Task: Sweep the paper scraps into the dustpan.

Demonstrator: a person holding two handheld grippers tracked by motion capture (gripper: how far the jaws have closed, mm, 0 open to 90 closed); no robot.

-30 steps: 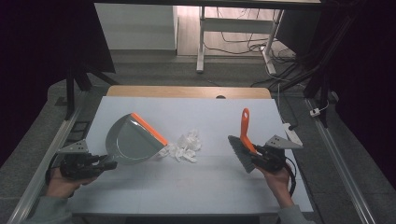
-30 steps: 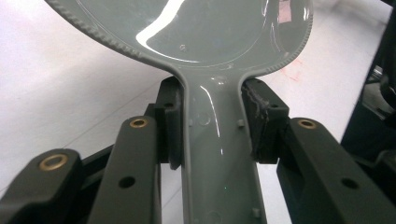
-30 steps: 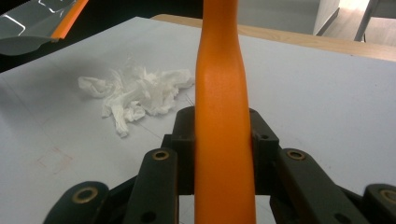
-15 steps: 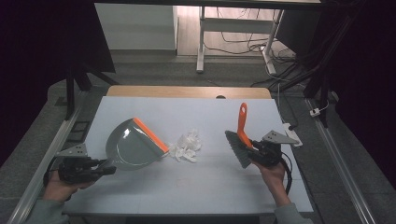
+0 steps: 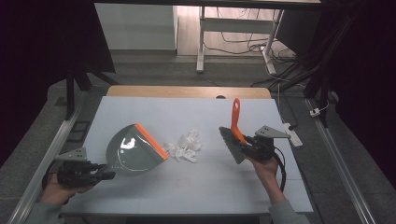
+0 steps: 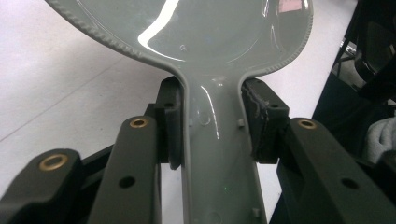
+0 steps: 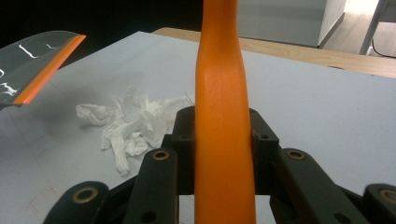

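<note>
- We find the left gripper point(image 5: 100, 176) near the tabletop's point(image 5: 154, 114) left front corner, lying about level, its jaws clamped on the handle of the grey dustpan point(image 5: 130, 151); the left gripper view confirms both pads point(image 6: 172, 123) pressed against the handle's sides.
- The dustpan's orange lip faces the tabletop's middle, its pan raised at a tilt.
- We note the left hand point(image 5: 58, 189) entering from the front edge, forearm low along the left side.
- The right gripper point(image 5: 246, 142) sits toward the right edge, jaws closed on the orange handle of the brush point(image 5: 235, 133); the handle points toward the far edge, bristles toward the centre.
- The right hand point(image 5: 265, 168) holds its gripper from below, forearm angled in from the front edge.
- Crumpled white paper point(image 5: 186, 147) lies mid-tabletop, just beside the dustpan lip, apart from the brush.
</note>
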